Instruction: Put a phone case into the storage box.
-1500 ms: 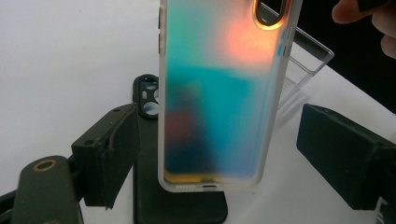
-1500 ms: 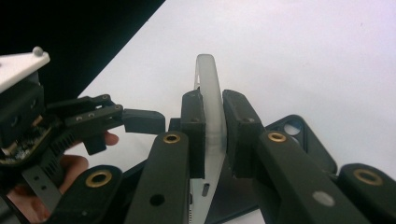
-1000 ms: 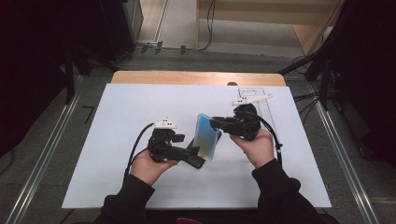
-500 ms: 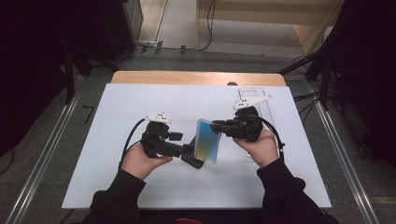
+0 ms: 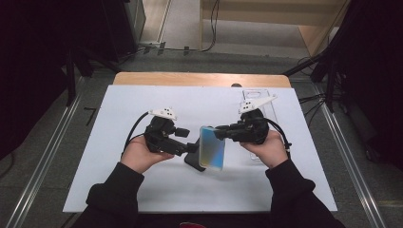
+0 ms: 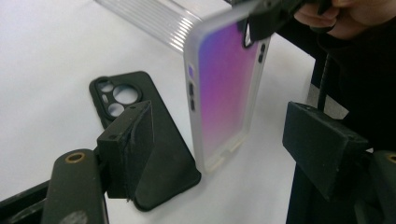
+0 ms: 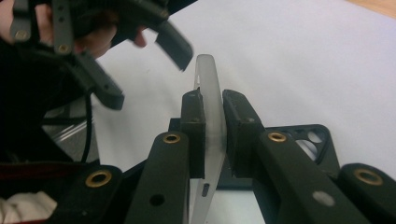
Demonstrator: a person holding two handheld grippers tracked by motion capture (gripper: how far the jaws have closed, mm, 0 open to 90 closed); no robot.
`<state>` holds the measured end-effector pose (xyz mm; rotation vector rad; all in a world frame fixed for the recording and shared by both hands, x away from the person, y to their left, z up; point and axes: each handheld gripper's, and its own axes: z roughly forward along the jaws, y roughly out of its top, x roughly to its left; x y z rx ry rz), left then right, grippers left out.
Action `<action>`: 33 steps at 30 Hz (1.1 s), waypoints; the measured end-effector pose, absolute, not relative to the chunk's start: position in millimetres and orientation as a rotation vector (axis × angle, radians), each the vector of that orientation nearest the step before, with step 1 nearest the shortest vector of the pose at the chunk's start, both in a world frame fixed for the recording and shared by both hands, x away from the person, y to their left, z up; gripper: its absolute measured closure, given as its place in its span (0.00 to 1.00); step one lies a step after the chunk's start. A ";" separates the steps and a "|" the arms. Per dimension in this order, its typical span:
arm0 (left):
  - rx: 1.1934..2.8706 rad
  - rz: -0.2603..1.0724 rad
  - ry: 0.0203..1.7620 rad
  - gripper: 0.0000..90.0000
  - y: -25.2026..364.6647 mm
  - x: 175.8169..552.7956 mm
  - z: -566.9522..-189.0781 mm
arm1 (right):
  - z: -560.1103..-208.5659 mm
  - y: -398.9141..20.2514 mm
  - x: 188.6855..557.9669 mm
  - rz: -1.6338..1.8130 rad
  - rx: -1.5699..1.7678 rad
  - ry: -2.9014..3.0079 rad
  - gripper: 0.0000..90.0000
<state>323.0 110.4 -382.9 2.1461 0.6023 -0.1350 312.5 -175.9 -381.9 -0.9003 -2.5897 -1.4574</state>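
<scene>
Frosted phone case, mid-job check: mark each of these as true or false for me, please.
1. The right tongs are clamped on the frosted phone case. True.
2. The left tongs grip the black phone case. False: they stand open, holding nothing.
3. The black phone case lies flat on the white table. True.
4. The frosted phone case lies flat on the table. False: it is held upright, on edge.
5. A clear case lies behind the right hand. True.

Left hand-held gripper (image 5: 190, 146) gaping, level; right hand-held gripper (image 5: 216, 133) clamped, facing it.
</scene>
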 end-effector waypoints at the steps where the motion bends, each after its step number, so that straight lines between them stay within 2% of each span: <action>1: 2.143 -0.132 0.596 0.28 110.5 323.8 -382.1 | -381.7 -175.4 312.1 -1.457 -0.882 -2.594 0.86; 12: 2.149 -0.205 0.527 0.30 107.2 331.0 -380.8 | -380.5 -170.7 310.8 -1.454 -0.745 -2.613 0.86; 20: 2.217 -0.225 0.404 0.37 95.0 332.2 -379.9 | -380.7 -167.9 311.1 -1.449 -0.645 -2.617 0.86; 23: 2.241 -0.242 0.378 0.40 92.9 333.1 -380.9 | -380.6 -167.5 311.5 -1.444 -0.599 -2.626 0.86; 30: 2.286 -0.272 0.350 0.57 90.2 334.9 -382.9 | -382.4 -165.4 312.8 -1.432 -0.527 -2.617 0.86; 31: 2.290 -0.283 0.352 0.57 89.6 335.6 -383.3 | -382.4 -165.4 312.8 -1.432 -0.527 -2.617 0.86; 33: 2.301 -0.325 0.361 0.64 88.4 336.5 -383.3 | -383.1 -164.0 312.8 -1.426 -0.513 -2.618 0.86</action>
